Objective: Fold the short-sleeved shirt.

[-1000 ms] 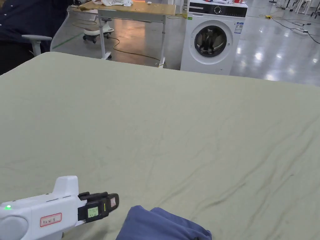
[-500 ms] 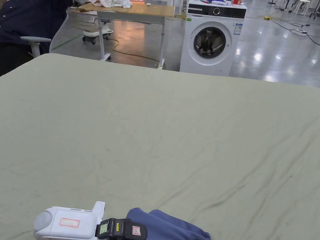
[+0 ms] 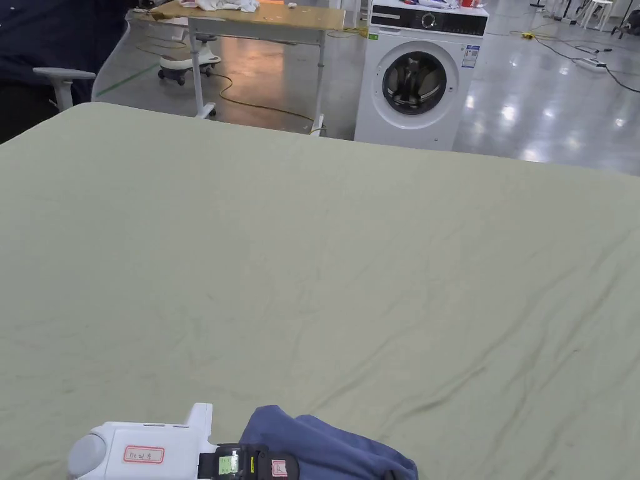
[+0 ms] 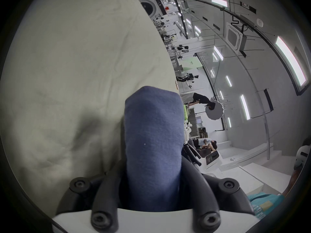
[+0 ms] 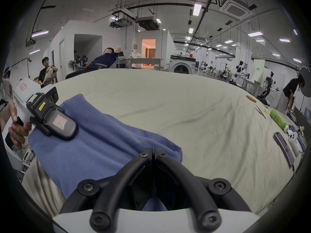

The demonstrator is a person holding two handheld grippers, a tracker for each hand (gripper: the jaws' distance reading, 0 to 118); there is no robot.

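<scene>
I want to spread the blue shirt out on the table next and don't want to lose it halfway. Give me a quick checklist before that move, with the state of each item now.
1. Left hand-held gripper has the shirt: ok, blue cloth sits between its jaws in the left gripper view.
2. Right hand-held gripper has the shirt: ok, jaws shut with cloth running in under them.
3. Open room on the green sheet ahead: ok.
4. Shirt lying flat: not ok, it is bunched at the near edge.
5. Which parts of the shirt are held: cannot tell.
6. Green bottle and phone at the far right side out of the way: ok, apart from the shirt.
</scene>
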